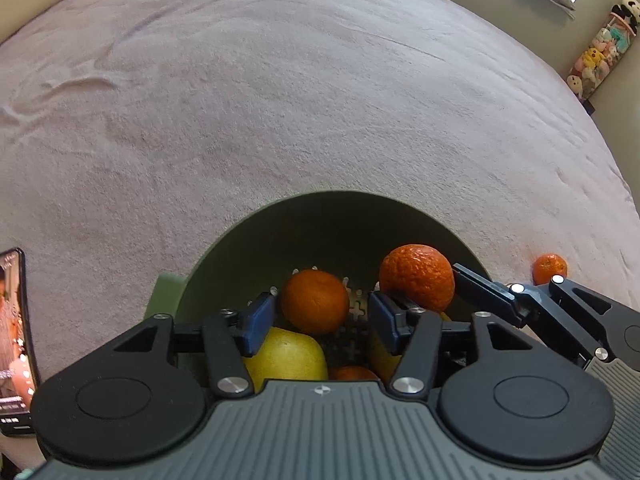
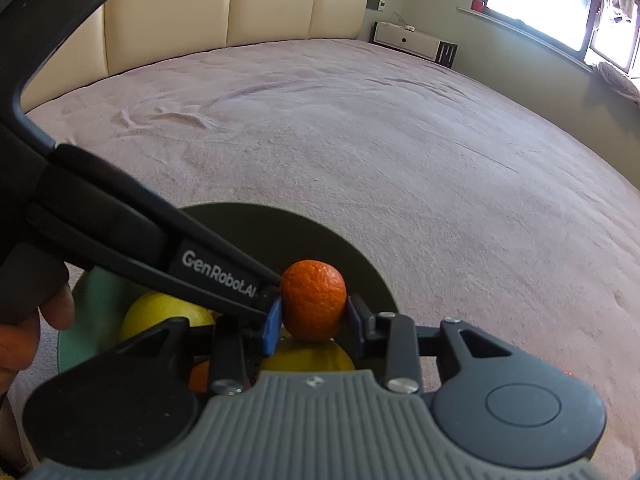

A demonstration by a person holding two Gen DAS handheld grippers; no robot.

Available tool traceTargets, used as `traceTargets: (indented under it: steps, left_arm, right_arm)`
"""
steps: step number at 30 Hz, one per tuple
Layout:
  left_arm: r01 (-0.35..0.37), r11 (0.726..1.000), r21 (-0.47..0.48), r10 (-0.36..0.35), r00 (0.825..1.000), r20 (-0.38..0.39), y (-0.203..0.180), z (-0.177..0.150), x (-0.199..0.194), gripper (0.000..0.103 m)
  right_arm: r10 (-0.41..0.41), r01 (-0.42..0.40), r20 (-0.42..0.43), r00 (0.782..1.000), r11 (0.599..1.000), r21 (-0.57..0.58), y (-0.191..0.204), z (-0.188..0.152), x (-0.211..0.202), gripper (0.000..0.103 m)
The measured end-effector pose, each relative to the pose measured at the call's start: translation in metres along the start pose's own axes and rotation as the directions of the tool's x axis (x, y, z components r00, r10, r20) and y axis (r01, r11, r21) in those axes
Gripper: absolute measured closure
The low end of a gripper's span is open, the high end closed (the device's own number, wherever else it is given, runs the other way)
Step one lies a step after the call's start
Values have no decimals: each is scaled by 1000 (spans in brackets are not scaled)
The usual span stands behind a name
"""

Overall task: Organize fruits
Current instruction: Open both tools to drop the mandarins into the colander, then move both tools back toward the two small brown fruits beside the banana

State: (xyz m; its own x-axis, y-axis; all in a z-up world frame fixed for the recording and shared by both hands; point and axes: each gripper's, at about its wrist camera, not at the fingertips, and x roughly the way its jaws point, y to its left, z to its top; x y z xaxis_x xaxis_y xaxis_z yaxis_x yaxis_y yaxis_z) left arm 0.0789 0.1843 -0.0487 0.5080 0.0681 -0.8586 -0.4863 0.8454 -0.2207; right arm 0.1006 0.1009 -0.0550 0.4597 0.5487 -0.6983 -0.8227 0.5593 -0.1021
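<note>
A green bowl [image 1: 256, 232] sits on the bed and holds yellow fruits [image 1: 286, 354] and mandarins. My left gripper [image 1: 318, 320] is open above the bowl, its blue pads either side of a mandarin [image 1: 315, 301] that lies in the bowl, apart from it. My right gripper [image 2: 314, 316] is shut on a mandarin [image 2: 313, 300] and holds it over the bowl [image 2: 360, 272], above a yellow fruit [image 2: 308, 356]. That held mandarin shows in the left wrist view [image 1: 418, 276]. Another mandarin [image 1: 549, 267] lies on the bed to the right of the bowl.
The pink plush bed cover [image 1: 280, 100] spreads all around. A phone [image 1: 14, 340] lies at the left. A cream headboard [image 2: 240, 4] stands at the far side. A low white cabinet [image 2: 412, 42] and a window sit at the right. The left gripper's body [image 2: 120, 232] crosses the right wrist view.
</note>
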Motion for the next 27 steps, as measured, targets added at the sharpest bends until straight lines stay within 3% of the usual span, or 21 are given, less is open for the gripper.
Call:
traceTargets:
  steps: [13,15,27]
  left_arm:
    - [10,1000,16,-11,999,44,-7,4,-19,28]
    - [13,1000,22,-14,998,59,-8,3,-25,28]
    - [43,996,77,-61,969,241,-32,-1,-61,28]
  right_arm:
    - [-13,13,29,999,1000,19,-1,3,-15,69]
    - [-22,21,37,999,999,25,-2,3,-19,65]
    - [-162,148,133,978,983,106,-20,-3,-70,56]
